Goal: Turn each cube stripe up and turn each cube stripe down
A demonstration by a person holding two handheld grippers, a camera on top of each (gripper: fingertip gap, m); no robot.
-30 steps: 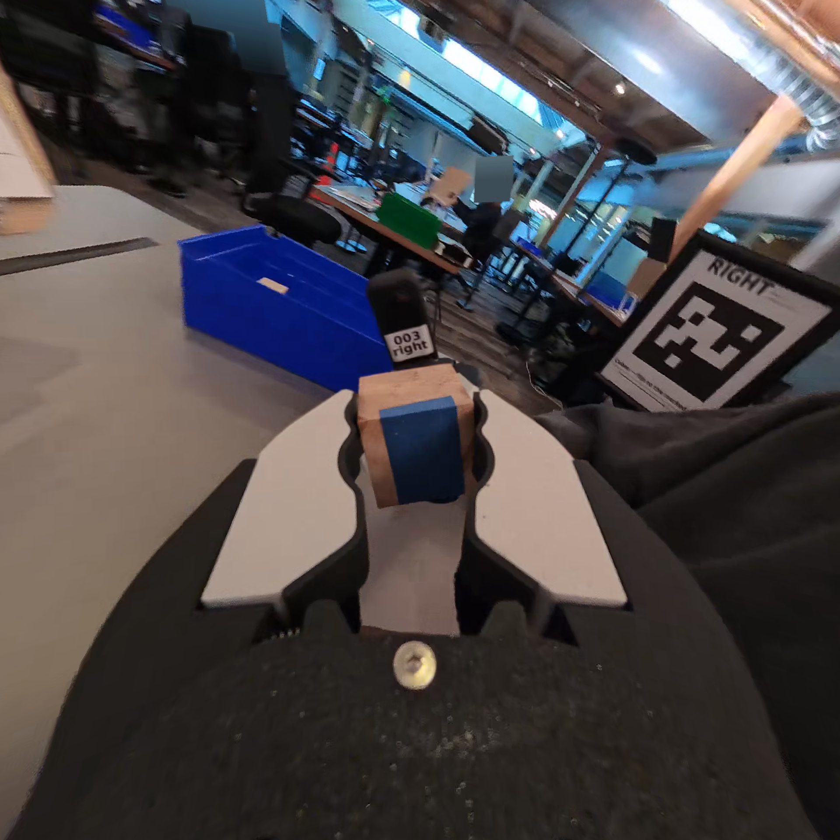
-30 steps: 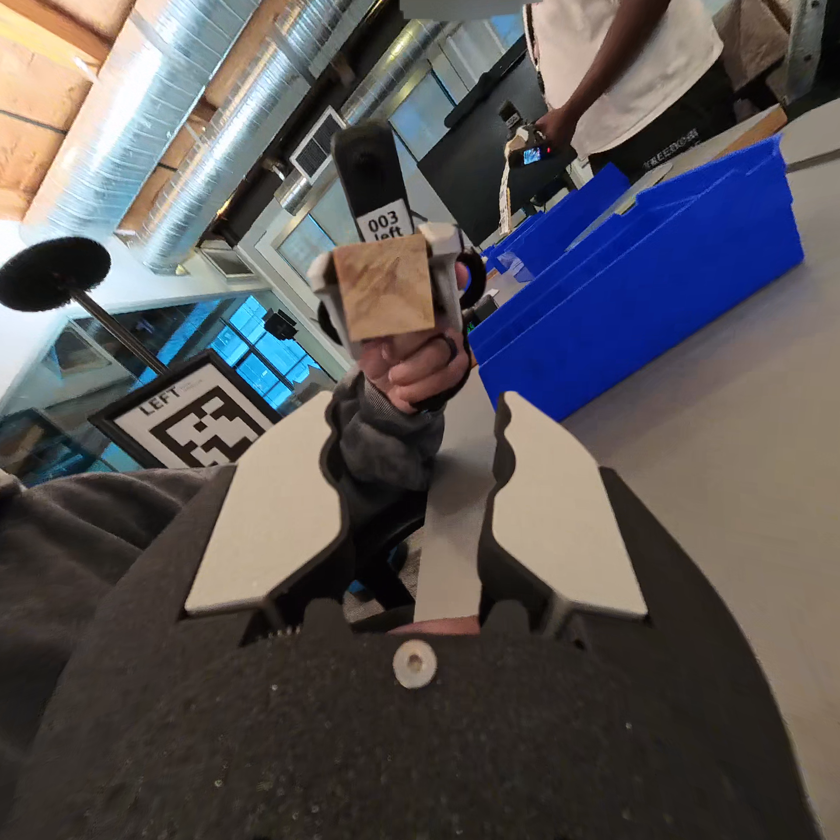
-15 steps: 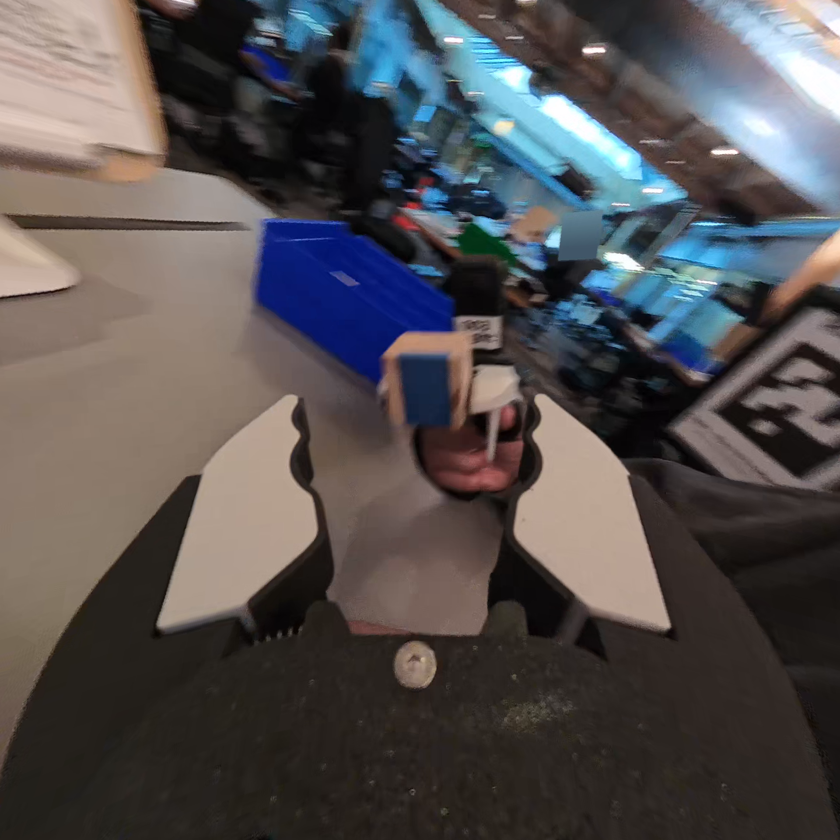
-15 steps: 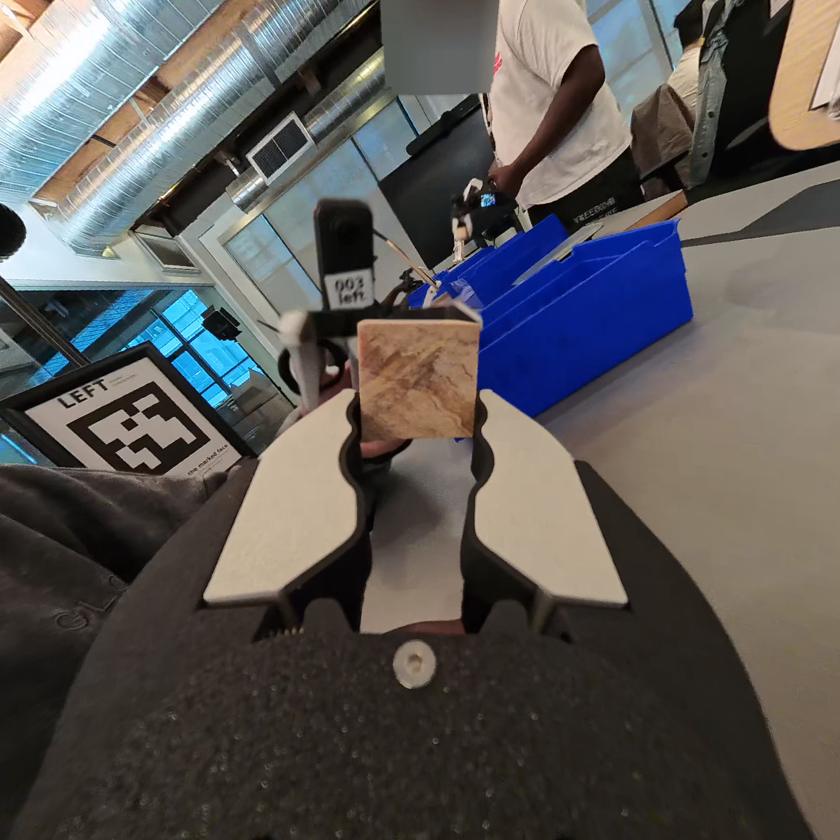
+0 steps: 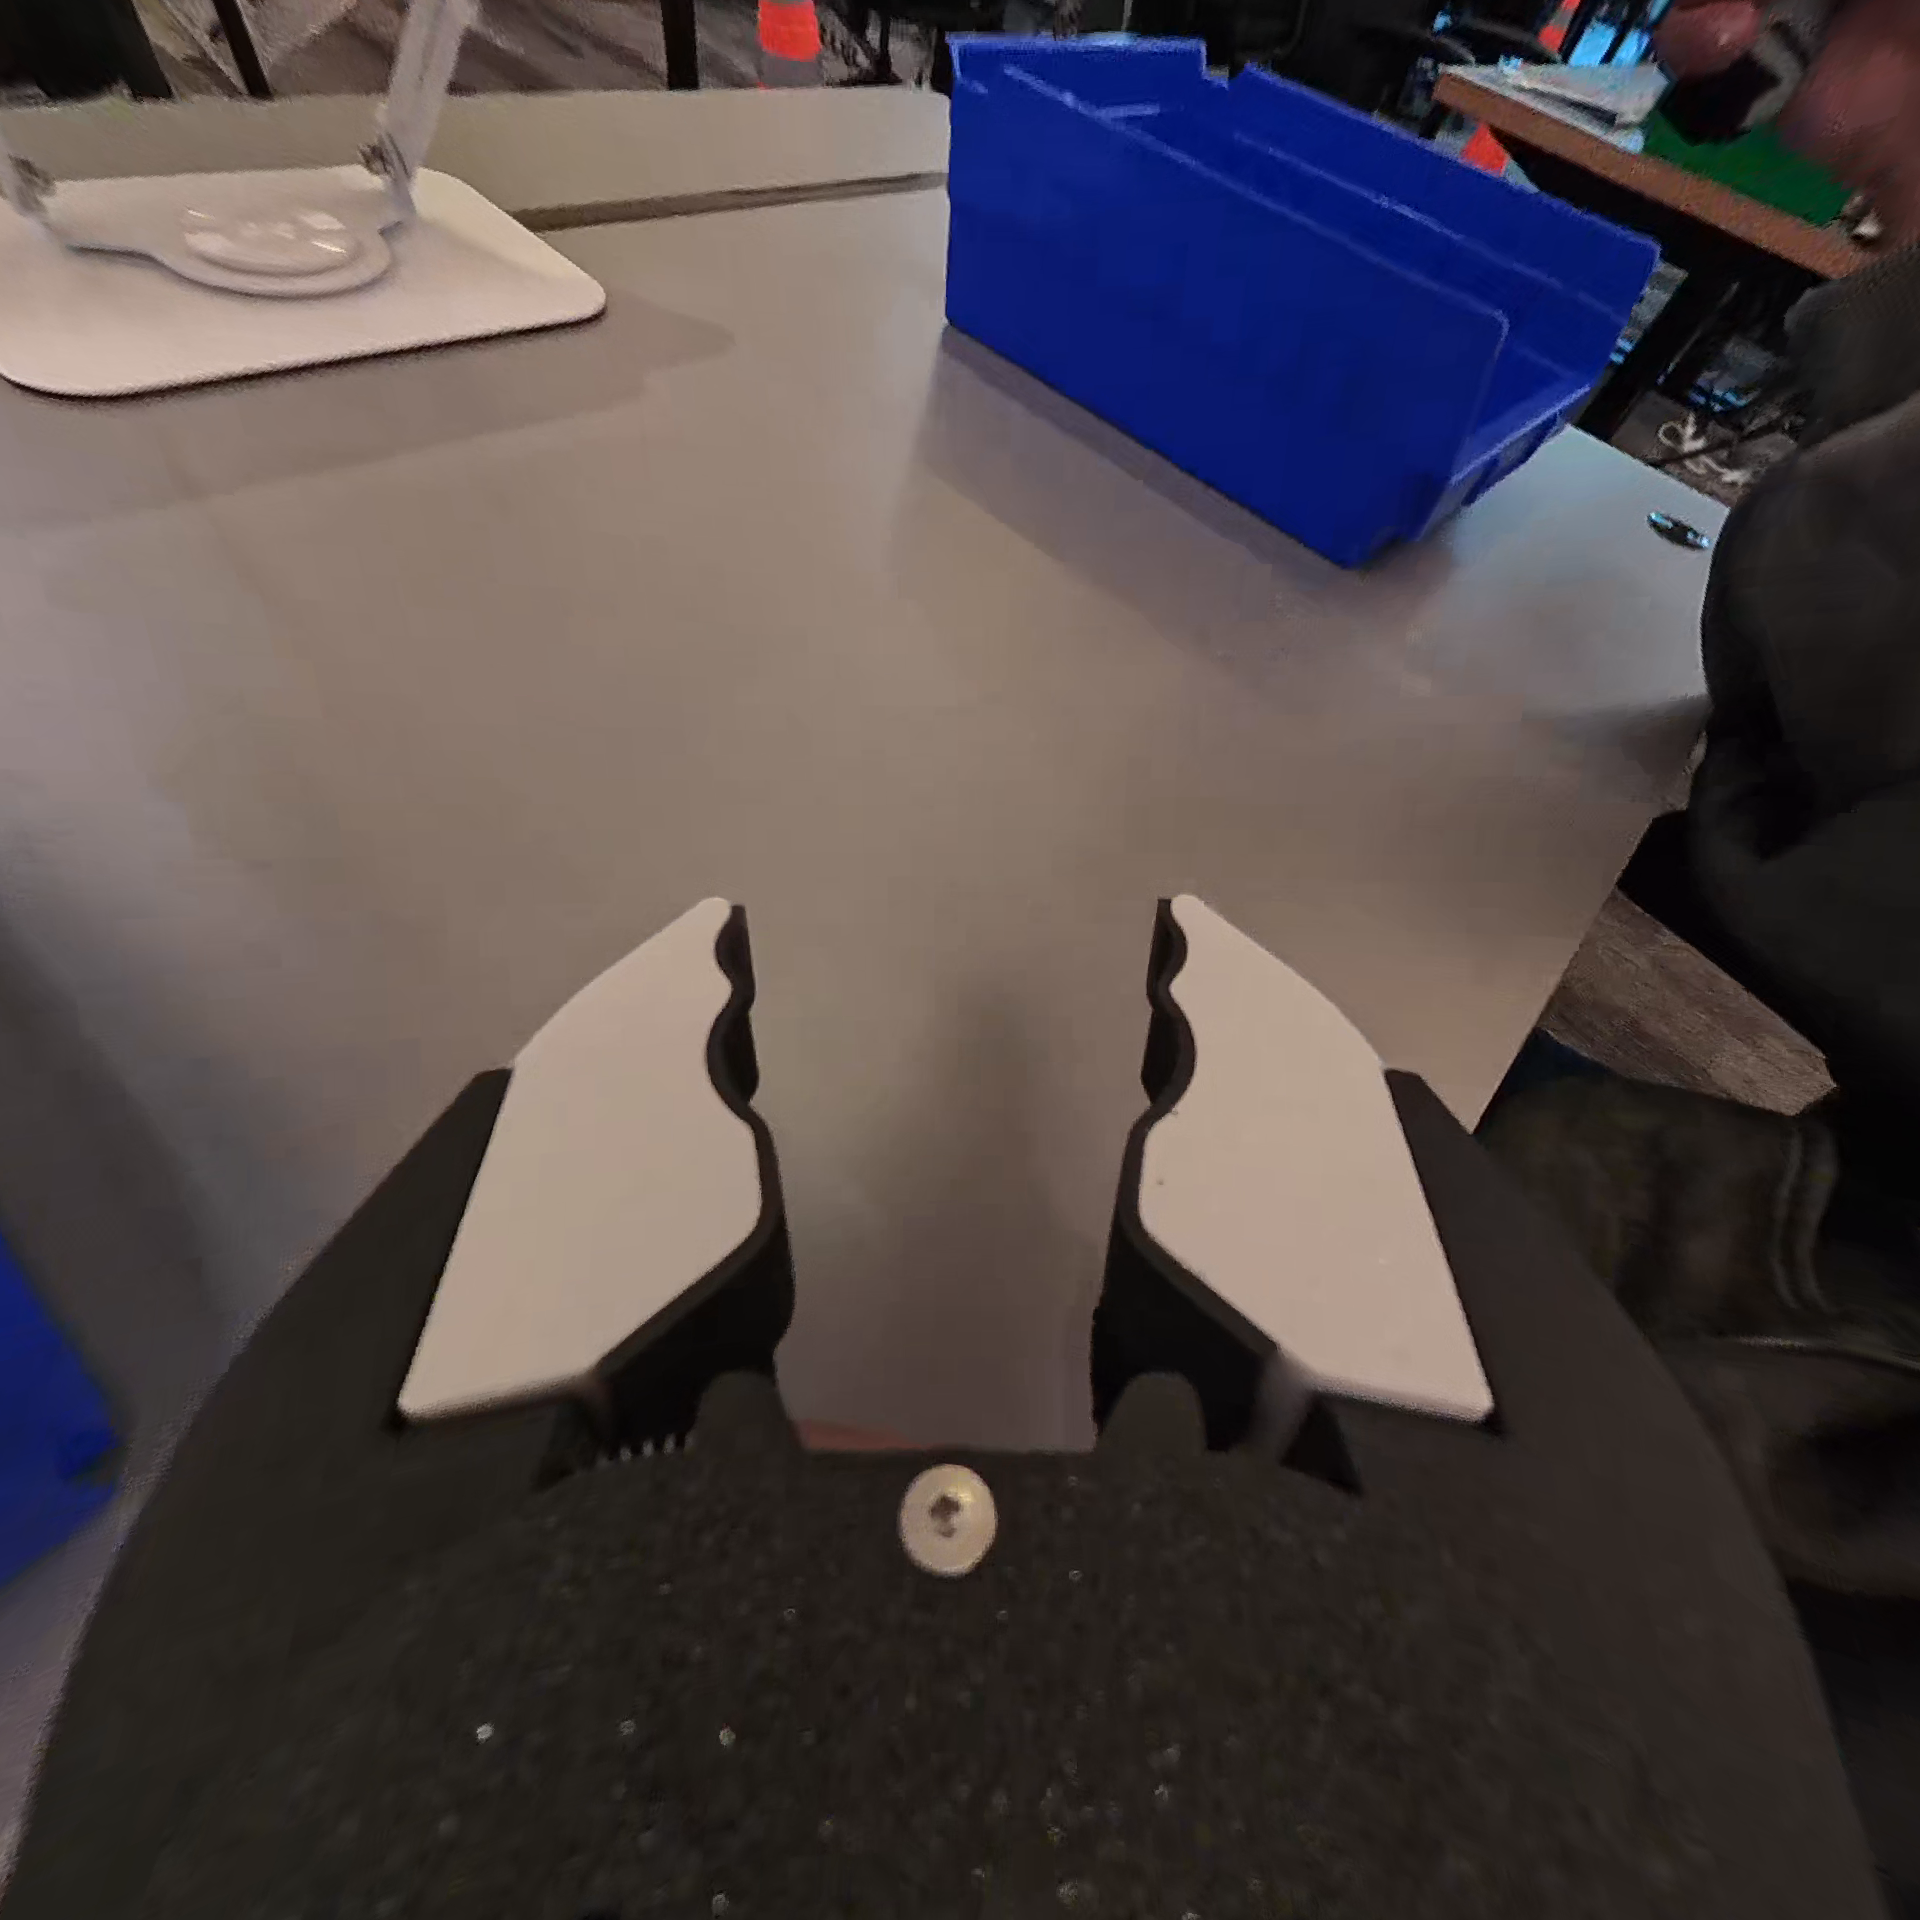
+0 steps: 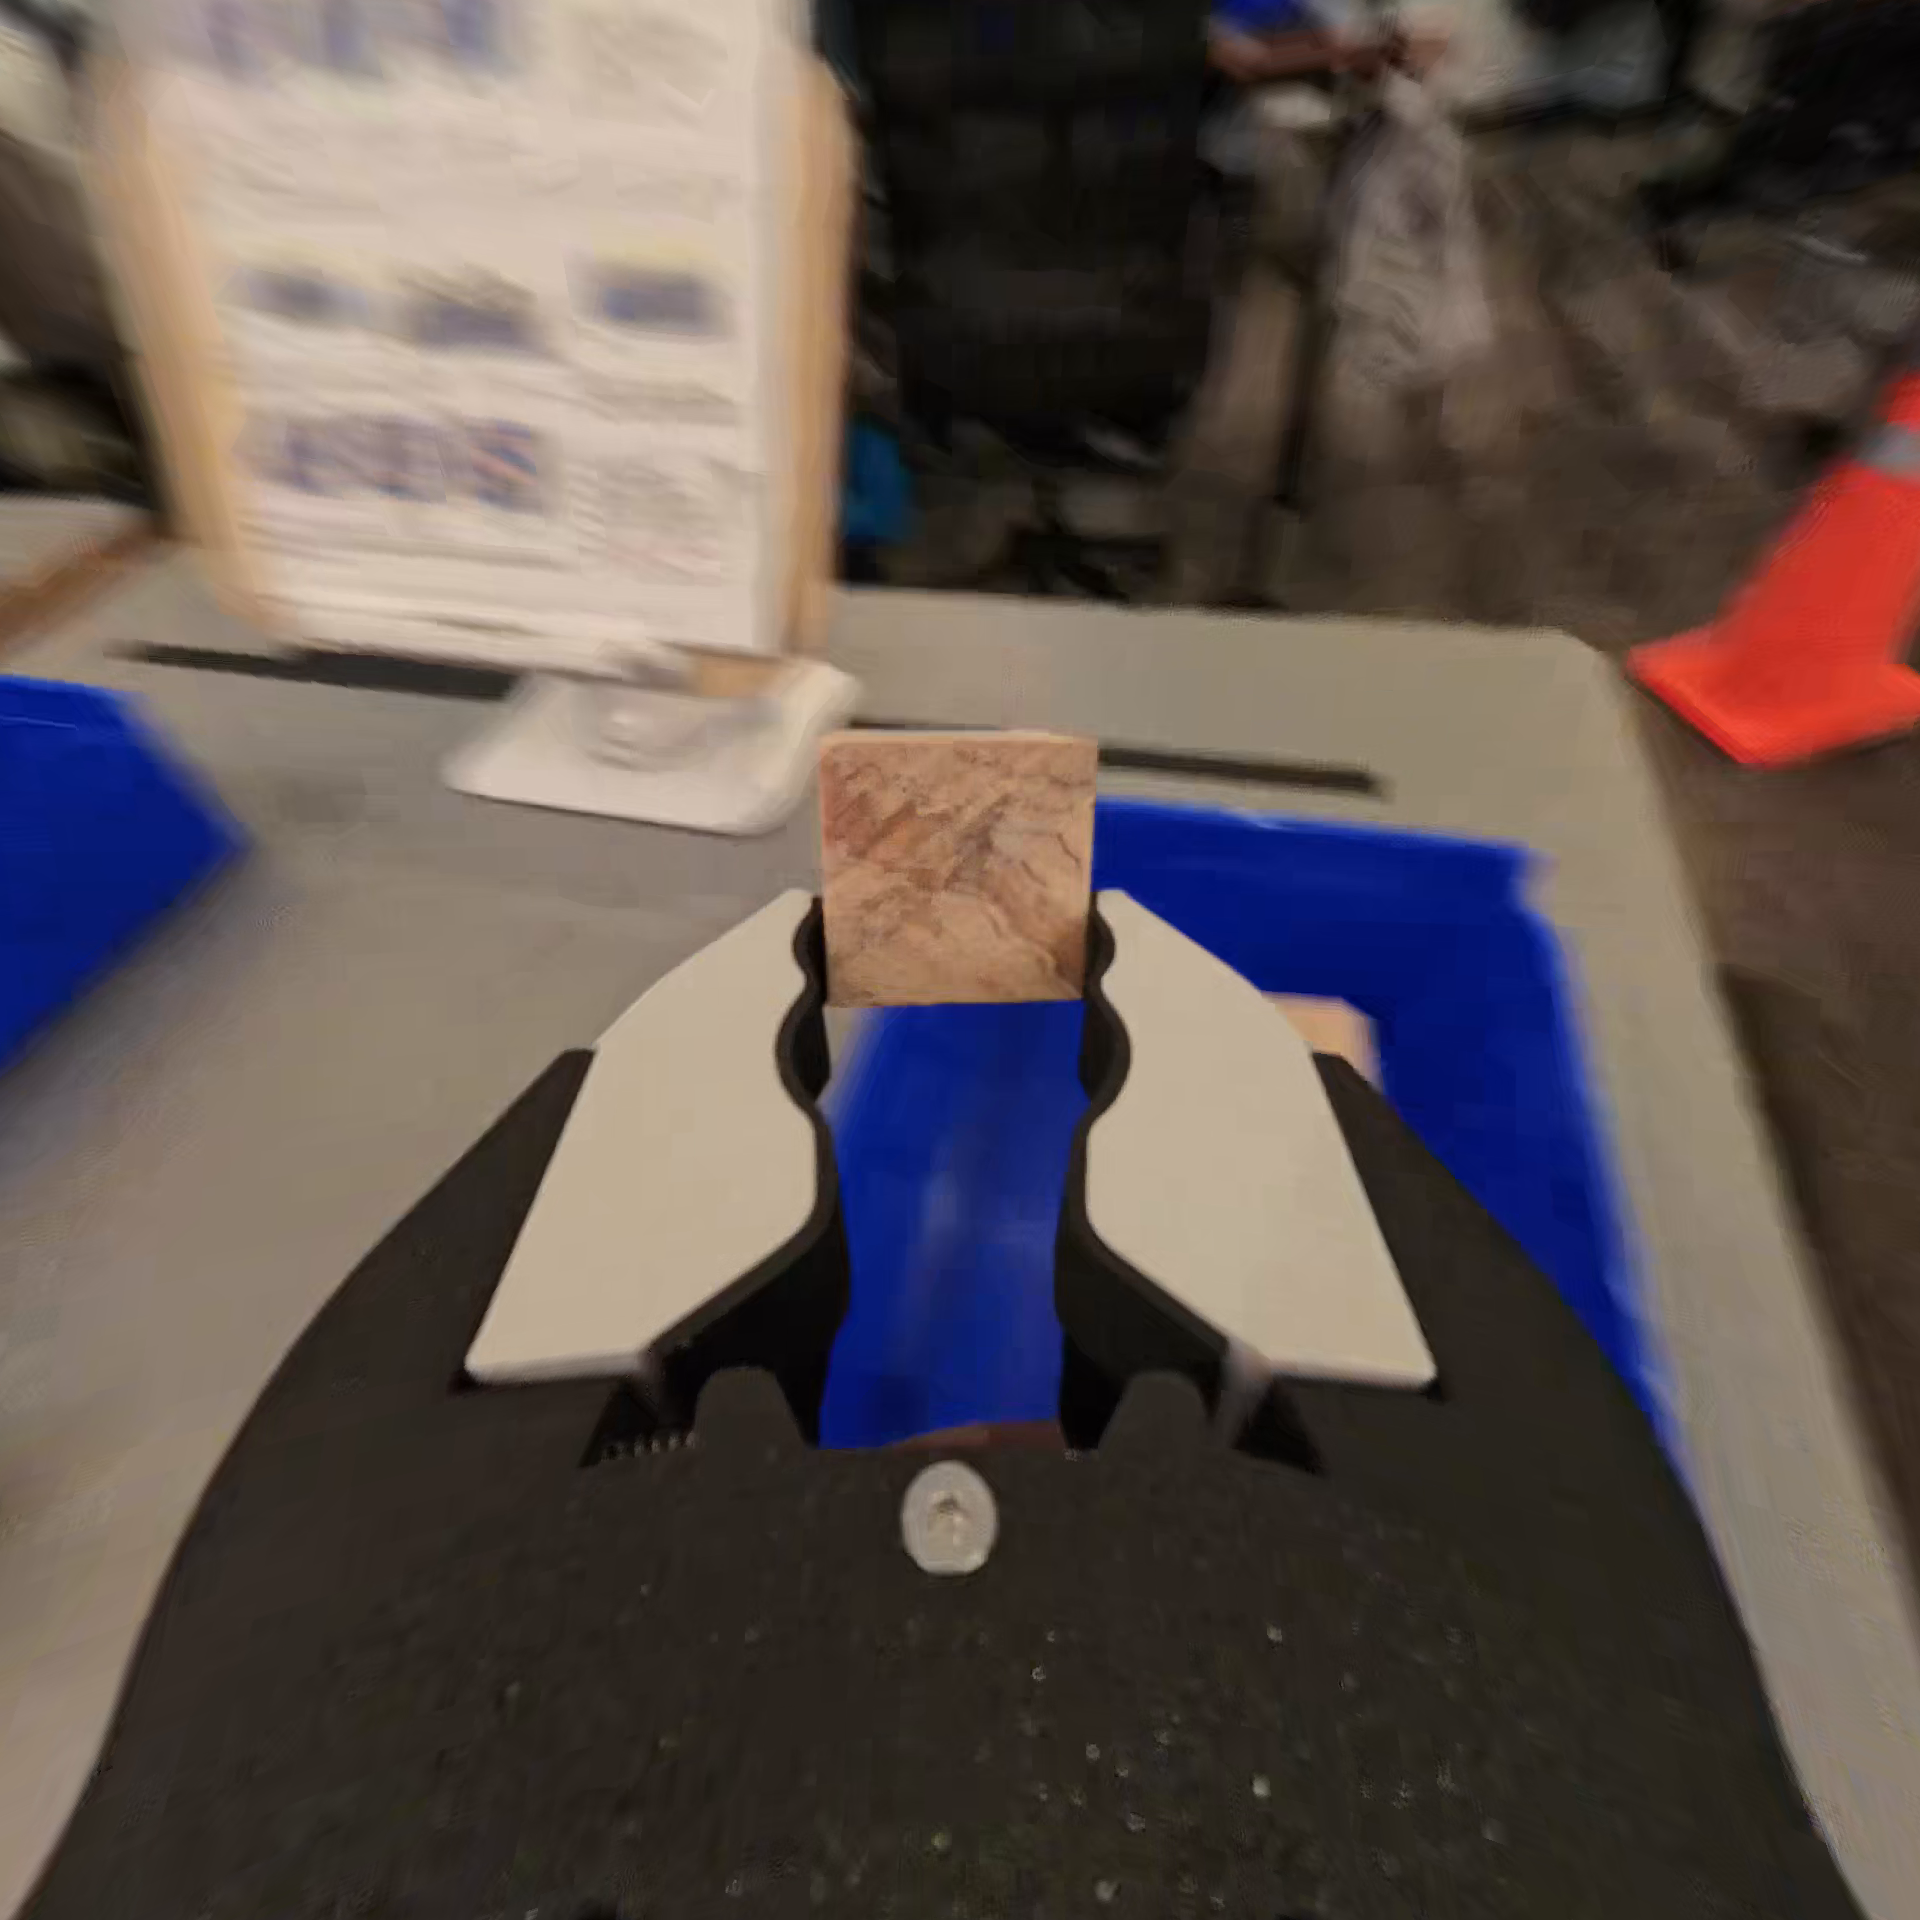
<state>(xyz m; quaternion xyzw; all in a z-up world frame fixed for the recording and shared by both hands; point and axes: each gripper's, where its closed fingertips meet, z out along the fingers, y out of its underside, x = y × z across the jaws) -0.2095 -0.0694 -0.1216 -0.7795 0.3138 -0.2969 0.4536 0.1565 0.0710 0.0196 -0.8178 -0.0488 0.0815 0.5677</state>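
My right gripper [image 6: 956, 940] is shut on a wooden cube [image 6: 957, 868] and holds it above a blue bin [image 6: 1455, 966]. The cube's plain wood face is toward the camera; no stripe shows in this view. Another wooden cube [image 6: 1335, 1029] lies inside that bin, to the right of my fingers. My left gripper [image 5: 951, 920] is open and empty above the grey table [image 5: 623, 675]. A blue bin [image 5: 1247, 301] stands ahead of it to the right.
A white stand base [image 5: 270, 281] with a clear holder sits at the far left; in the right wrist view it [image 6: 665, 743] carries a printed board [image 6: 488, 343]. A second blue bin [image 6: 94, 842] is at left. An orange cone [image 6: 1808, 644] stands past the table. A dark sleeve [image 5: 1829, 727] is at right.
The cube passed from my left gripper to my right, which closed on it. My left gripper opened and swung down toward the table. My right gripper carried the cube over the blue bin.
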